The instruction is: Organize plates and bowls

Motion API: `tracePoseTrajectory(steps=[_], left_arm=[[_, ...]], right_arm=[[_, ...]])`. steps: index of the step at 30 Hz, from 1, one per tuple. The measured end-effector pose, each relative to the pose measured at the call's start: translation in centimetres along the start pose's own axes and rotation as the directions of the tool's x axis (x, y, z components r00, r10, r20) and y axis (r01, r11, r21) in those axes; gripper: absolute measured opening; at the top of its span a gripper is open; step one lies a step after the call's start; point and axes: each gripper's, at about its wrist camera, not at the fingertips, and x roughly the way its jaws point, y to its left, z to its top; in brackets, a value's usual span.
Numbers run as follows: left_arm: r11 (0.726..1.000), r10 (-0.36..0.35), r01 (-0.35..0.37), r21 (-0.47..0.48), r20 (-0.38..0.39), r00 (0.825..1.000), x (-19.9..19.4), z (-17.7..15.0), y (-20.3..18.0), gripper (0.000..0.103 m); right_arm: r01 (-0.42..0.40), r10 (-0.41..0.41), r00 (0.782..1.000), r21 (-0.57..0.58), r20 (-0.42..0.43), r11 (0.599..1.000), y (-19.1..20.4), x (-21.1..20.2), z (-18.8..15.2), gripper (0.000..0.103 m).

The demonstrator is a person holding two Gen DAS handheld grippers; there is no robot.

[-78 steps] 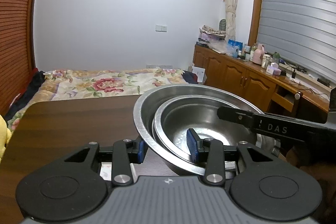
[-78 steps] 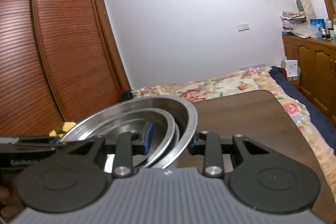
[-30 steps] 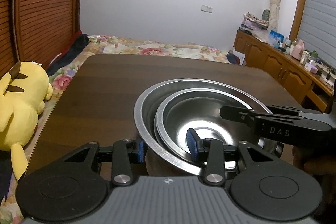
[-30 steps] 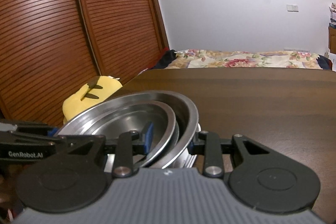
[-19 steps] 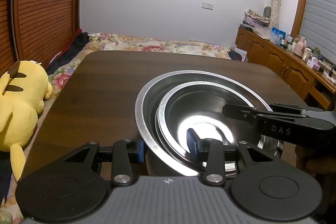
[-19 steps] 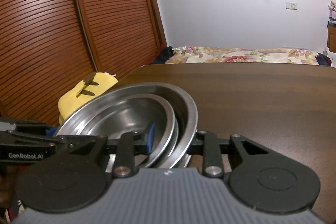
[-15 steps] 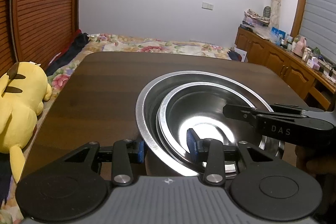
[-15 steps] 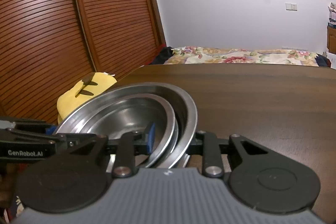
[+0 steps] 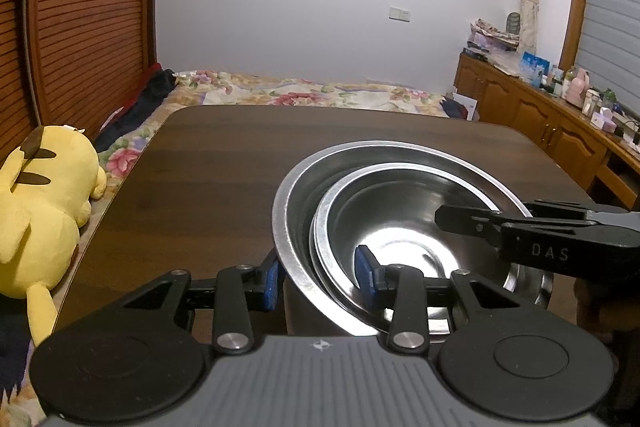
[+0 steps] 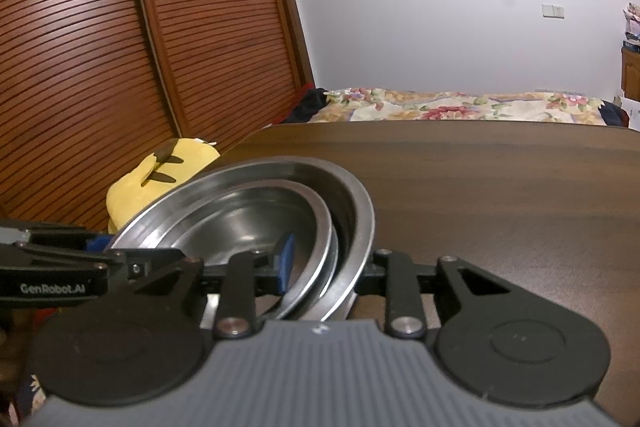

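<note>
A large steel bowl with a smaller steel bowl nested inside stands on the dark wooden table. My left gripper is shut on the near rims of both bowls, one blue pad outside and one inside. My right gripper is shut on the opposite rims of the same stack. The right gripper's body reaches in over the bowls in the left wrist view. The left gripper's body shows at the left in the right wrist view.
A yellow plush toy lies off the table's left edge, also in the right wrist view. A bed with a floral cover lies beyond the table. Wooden cabinets line the right wall, slatted wardrobe doors the left.
Both grippers have lowered the nested bowls toward the table; the views tilted down from the far wall to the tabletop. Grips are unchanged.
</note>
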Motion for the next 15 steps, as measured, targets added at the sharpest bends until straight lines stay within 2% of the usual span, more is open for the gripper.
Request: tracePoseTrajectory(steps=[2,4,6,9,11,15], left_arm=[[1.0,0.005,-0.005,0.002,0.002,1.0,0.0,0.1,0.1,0.04],[1.0,0.01,-0.01,0.002,0.003,1.0,-0.1,0.0,-0.1,0.04],[1.0,0.012,-0.012,0.0,0.003,1.0,-0.2,0.0,-0.2,0.04],[1.0,0.019,-0.019,0.005,0.011,1.0,-0.4,0.1,-0.2,0.042],[0.999,0.03,-0.03,0.009,0.017,0.999,-0.7,0.2,-0.2,0.049],[0.999,0.045,-0.045,0.004,0.032,0.998,-1.2,0.4,0.0,0.065]], right_arm=[[-0.002,0.002,1.0,0.001,-0.004,1.0,0.0,0.0,0.1,0.034],[0.005,-0.005,1.0,-0.011,-0.008,1.0,0.3,0.0,0.0,0.041],[0.017,-0.017,1.0,-0.036,-0.003,0.999,0.6,-0.1,0.1,0.053],[0.027,-0.027,1.0,-0.068,0.011,0.997,1.0,-0.3,0.4,0.06],[0.033,-0.032,0.999,-0.072,0.019,0.997,1.0,-0.5,0.6,0.067],[0.037,-0.035,0.999,-0.064,0.032,0.997,0.7,-1.1,0.9,0.068]])
